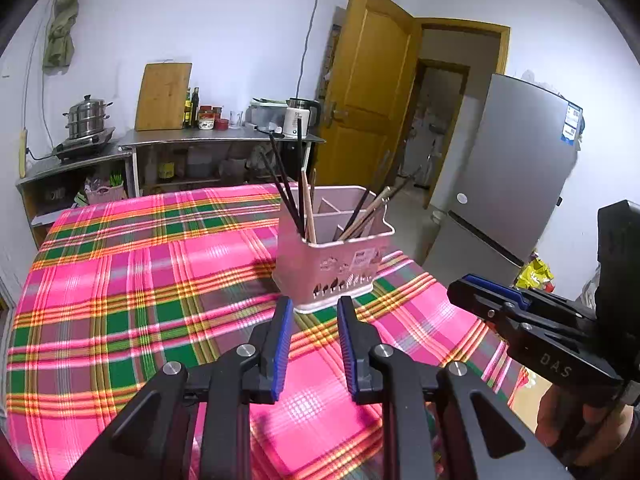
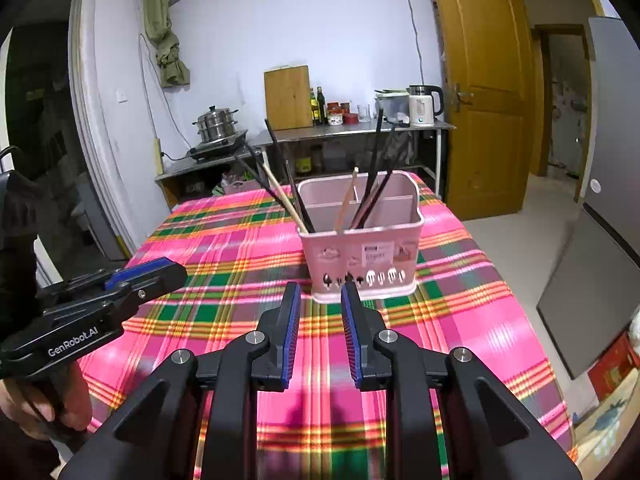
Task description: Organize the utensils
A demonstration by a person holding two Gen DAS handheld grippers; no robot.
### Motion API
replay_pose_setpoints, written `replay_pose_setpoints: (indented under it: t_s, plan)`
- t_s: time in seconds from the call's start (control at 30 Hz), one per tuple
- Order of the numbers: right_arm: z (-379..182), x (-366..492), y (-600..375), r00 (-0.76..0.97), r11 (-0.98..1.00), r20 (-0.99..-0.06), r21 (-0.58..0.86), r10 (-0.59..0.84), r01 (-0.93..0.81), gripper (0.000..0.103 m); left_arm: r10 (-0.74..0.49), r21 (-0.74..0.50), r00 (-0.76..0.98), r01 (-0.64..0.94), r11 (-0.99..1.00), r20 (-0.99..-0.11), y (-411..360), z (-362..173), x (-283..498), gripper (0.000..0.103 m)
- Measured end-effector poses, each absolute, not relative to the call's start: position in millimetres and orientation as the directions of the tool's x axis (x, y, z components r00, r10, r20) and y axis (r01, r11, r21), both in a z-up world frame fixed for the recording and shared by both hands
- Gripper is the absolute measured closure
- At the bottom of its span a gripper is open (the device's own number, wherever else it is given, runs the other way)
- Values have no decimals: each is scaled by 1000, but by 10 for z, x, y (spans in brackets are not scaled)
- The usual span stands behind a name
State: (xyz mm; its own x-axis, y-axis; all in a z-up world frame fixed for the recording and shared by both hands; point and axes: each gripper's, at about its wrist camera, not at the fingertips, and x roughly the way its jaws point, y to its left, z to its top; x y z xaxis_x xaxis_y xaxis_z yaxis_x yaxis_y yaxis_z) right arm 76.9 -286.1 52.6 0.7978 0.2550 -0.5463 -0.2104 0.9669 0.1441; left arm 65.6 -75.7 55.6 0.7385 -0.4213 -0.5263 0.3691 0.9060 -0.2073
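Jaws empty, apart | utensil holder (image 1: 334, 256) ahead, apparently beyond reach

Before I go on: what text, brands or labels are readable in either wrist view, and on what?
"GenRobot.AI": side of the left tool, seen from the right wrist.
"DAS": side of the right tool, seen from the left wrist.
White sticker on the pink utensil holder: print too blurred to read.
Blue label on the refrigerator: too small to read.
Kettle markings: unreadable.
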Motion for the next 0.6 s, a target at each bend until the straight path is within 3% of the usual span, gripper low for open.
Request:
replay_pose_setpoints:
  t_s: [0.6]
  plan:
    - [329, 377, -2755, 797, 973, -558, 101, 230, -209, 81, -408, -193, 747, 362, 912, -525, -678, 379, 328, 81]
